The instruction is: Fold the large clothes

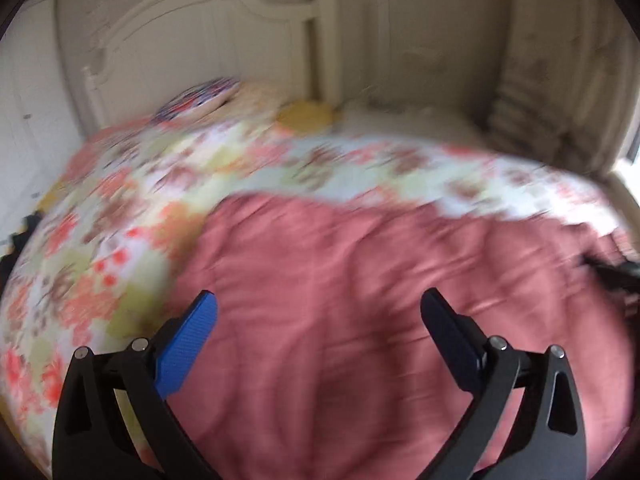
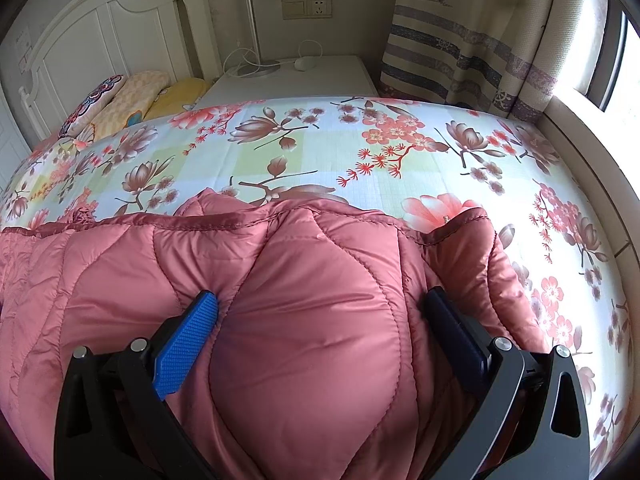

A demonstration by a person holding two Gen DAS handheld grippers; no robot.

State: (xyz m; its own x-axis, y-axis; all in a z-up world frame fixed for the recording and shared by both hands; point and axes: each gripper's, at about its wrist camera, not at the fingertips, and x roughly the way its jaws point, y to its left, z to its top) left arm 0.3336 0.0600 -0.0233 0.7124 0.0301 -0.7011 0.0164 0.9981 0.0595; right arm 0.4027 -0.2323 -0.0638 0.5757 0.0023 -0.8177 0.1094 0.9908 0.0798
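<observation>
Pink quilted jacket [image 2: 304, 320] on floral bedsheet [image 2: 320, 152]

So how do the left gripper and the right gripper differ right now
The left gripper hangs open above the jacket, nothing between its fingers; the right gripper is open too, but a puffy fold of the jacket bulges between its fingers. The left view is blurred with motion; the right view is sharp. Both have one blue pad and point across the floral sheet toward the headboard.
</observation>
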